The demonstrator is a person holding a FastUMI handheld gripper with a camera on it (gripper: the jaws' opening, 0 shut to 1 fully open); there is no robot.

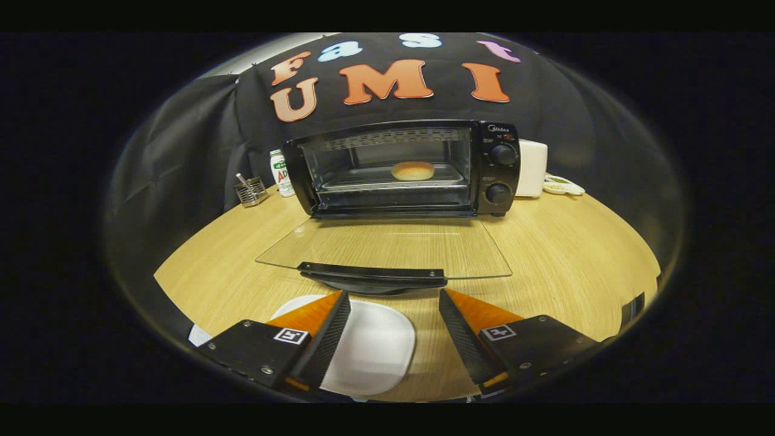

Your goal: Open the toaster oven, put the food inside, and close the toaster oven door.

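Toaster oven [402, 169] is sitting at the back of the tabletop [563, 254], and everything else is placed from it. Its glass door [387, 248] is lying fully open, flat out in front of the oven, with the black door handle [372, 275] at the near edge. The food, a round bun [413, 171], is sitting on the tray [381, 178] inside the oven cavity, so the loading step looks done. The hand-held gripper [393, 327] is hovering just short of the door handle, fingers spread wide and holding nothing. A white plate [375, 348], bare, is lying under and between the fingers, on the near side of the door.

Step in hand, as I judge it: closing the door. The next move calls for getting the fingers at or under the handle and swinging the door up toward the oven front until it seats.

Left of the oven: a bottle [281, 174] and a small wire holder [250, 191]. Right of it: a white box [533, 168] and a small dish [563, 186].
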